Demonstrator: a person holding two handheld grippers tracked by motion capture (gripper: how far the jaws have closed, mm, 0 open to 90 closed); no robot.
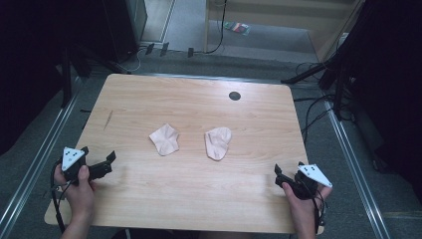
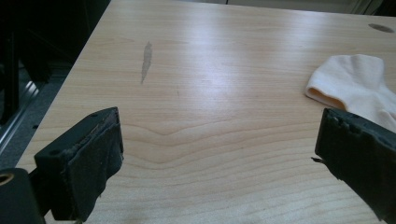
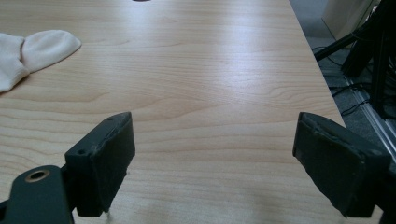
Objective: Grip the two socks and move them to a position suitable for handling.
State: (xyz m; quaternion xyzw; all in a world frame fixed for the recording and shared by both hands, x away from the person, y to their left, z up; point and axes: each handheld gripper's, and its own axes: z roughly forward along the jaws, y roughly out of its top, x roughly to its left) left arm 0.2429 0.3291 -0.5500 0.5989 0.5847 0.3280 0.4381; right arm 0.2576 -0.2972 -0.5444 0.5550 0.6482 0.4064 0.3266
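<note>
At about eight o'clock on the table [image 1: 199,199], the left gripper [image 1: 110,158] rests with its jaws spread and nothing between them, aimed toward the left sock [image 1: 164,139], which lies crumpled just left of centre, likely its pick. The right sock [image 1: 218,142] lies just right of centre, apart from its mate. At four o'clock the right gripper [image 1: 278,172] waits likewise released and empty, each hand nearest its own sock.

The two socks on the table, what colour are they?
Both socks are pale cream-pink, plain; the high view shows them best.
</note>
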